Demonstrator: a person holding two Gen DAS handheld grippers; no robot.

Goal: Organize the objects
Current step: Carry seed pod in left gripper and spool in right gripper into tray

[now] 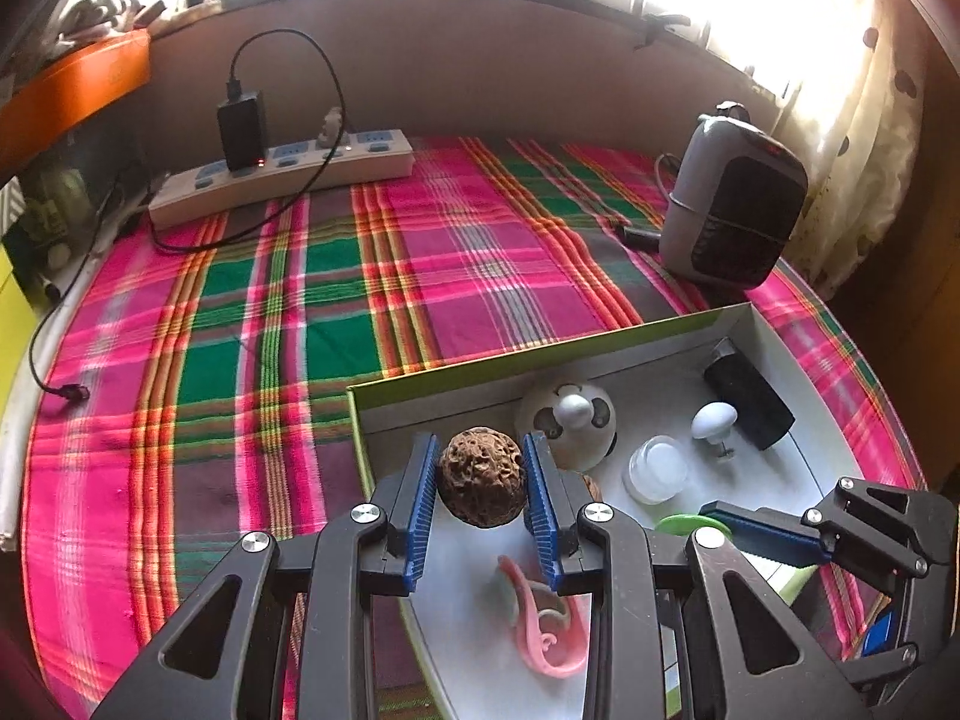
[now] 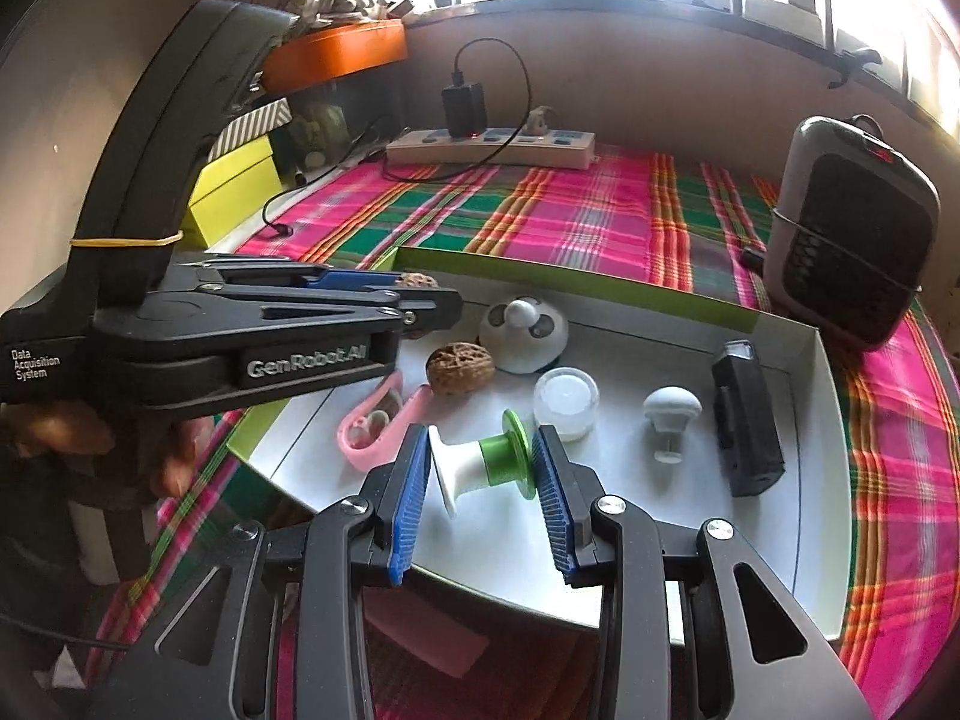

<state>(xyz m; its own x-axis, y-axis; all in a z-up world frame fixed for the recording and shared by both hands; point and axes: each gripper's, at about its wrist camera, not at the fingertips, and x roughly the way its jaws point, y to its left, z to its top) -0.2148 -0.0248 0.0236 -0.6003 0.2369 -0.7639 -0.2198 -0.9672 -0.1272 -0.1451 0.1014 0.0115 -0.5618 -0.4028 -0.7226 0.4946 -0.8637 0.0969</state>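
My left gripper (image 1: 480,444) is shut on a brown wrinkled walnut (image 1: 480,483), its blue pads pressing both sides, above the near left part of a white tray with a green rim (image 1: 540,355). In the right wrist view, my right gripper (image 2: 483,439) is shut on a white and green spool (image 2: 489,462) held sideways over the tray (image 2: 831,468). In the tray lie a second walnut (image 2: 459,369), a pink clip (image 2: 369,429), a round panda fan (image 2: 525,333), a small clear jar (image 2: 566,402), a white knob (image 2: 672,411) and a black device (image 2: 747,420).
The tray sits on a pink and green plaid cloth (image 1: 420,252). A grey heater (image 1: 735,210) stands just beyond the tray's far right corner. A power strip with a black charger (image 1: 282,174) and trailing cables lies at the back left. A yellow box (image 2: 234,192) stands at the left edge.
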